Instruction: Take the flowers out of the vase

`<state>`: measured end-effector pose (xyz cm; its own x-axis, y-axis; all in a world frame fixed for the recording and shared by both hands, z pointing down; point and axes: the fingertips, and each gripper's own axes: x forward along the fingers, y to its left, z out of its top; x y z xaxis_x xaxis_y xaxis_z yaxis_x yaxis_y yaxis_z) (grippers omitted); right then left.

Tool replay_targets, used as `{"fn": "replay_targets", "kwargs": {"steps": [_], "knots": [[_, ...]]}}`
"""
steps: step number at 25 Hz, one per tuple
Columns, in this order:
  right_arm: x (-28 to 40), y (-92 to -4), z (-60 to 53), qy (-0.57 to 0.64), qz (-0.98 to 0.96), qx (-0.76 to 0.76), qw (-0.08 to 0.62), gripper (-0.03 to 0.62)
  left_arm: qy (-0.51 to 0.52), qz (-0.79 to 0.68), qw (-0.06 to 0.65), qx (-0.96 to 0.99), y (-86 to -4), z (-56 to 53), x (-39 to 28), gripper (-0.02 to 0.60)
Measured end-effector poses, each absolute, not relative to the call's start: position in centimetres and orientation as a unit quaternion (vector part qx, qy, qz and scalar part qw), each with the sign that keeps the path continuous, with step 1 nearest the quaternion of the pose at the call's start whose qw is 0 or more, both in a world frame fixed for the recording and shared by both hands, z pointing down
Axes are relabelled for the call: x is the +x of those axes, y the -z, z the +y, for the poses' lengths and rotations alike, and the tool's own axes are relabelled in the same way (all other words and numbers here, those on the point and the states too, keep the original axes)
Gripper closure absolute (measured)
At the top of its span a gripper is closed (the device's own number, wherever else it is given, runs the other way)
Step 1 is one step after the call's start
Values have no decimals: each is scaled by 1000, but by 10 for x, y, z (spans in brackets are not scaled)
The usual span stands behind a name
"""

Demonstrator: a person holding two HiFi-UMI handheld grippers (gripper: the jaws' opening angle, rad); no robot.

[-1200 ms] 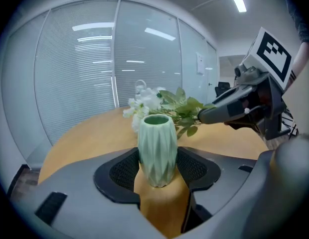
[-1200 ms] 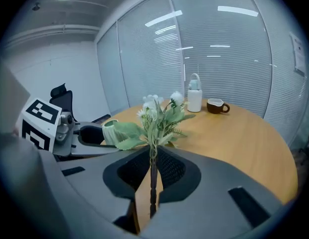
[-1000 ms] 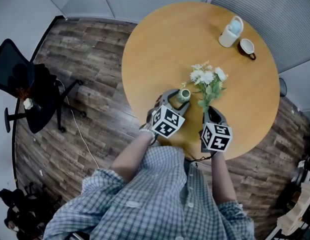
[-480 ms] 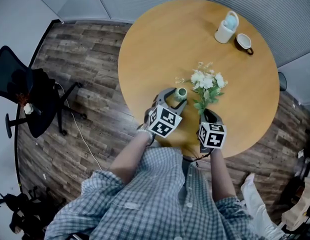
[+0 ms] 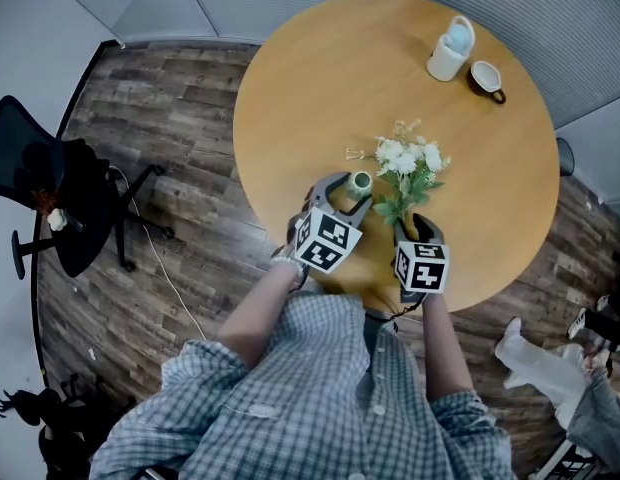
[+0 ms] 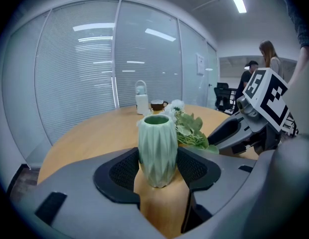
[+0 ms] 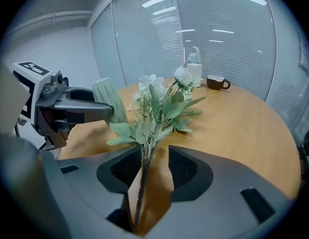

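Right gripper [image 7: 154, 169] jaws just opened: pads apart, flowers' [image 7: 159, 108] stems loose in the gap, not pinched. Bunch is out of the vase [image 6: 157, 148] and resting on the table [image 5: 320, 78] just right of it, with the blooms away from the person. Left gripper [image 6: 158, 176] is clamped on the upright, empty vase. Key relation: stem axis runs in line with the right jaws. Of the 2 hands, right is on the bunch. Likely a straight pull-back clears it; a sideways exit would drag the stems.
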<state>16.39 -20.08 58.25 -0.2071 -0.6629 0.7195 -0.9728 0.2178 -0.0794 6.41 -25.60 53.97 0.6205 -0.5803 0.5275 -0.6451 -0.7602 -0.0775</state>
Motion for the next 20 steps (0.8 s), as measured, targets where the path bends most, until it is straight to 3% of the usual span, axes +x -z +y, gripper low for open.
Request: {"fn": "replay_targets", "kwargs": {"steps": [7, 20], "knots": [[164, -574, -195, -273, -730, 566, 269, 454, -291, -350, 20, 890, -543, -258, 62, 318], [167, -546, -194, -263, -738, 580, 224, 451, -270, -325, 55, 905, -535, -252, 65, 284]]}}
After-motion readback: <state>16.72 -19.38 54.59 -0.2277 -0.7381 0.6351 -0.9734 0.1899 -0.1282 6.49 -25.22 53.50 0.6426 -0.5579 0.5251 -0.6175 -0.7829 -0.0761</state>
